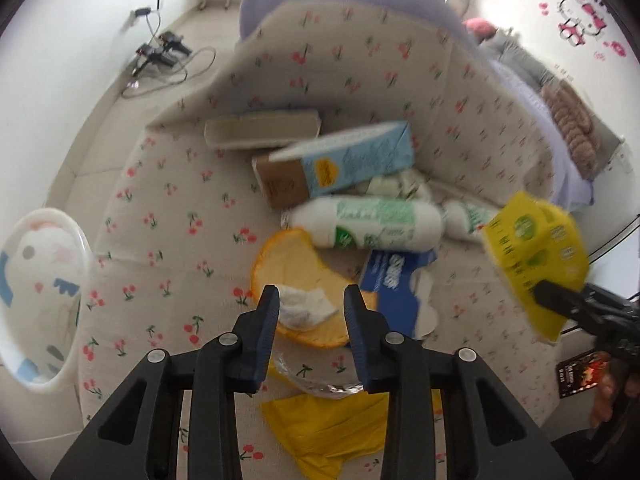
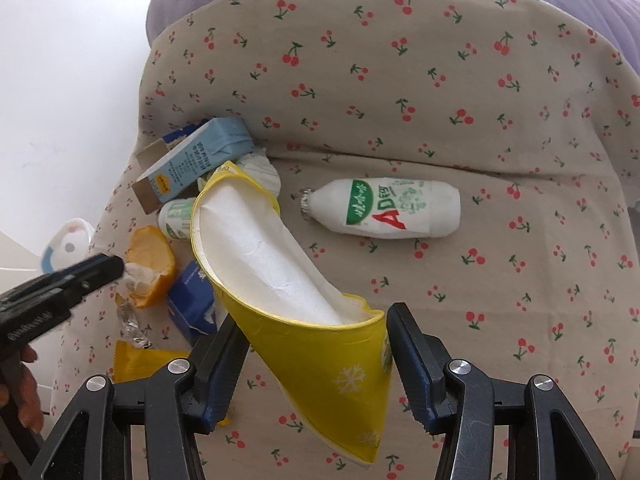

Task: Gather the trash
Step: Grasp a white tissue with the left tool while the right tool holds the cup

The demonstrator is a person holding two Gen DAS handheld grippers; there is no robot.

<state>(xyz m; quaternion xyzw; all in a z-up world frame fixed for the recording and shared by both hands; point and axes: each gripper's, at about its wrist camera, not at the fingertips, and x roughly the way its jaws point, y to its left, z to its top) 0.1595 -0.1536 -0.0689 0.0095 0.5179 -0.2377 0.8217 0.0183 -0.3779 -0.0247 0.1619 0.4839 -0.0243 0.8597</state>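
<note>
My left gripper points down at a crumpled white tissue that lies in an orange peel. The tissue sits between the two fingers, with a gap on its right side, so the jaws stand open. The right wrist view shows the left gripper's tip at the tissue's edge. My right gripper is shut on a crushed yellow paper cup with a white inside, held above the cherry-print cloth. The same cup shows at the right of the left wrist view.
More trash lies on the cloth: a blue carton, a white bottle with a green label, an AD bottle, a blue packet, a yellow wrapper, foil. A white patterned bin stands left. Cables lie on the floor.
</note>
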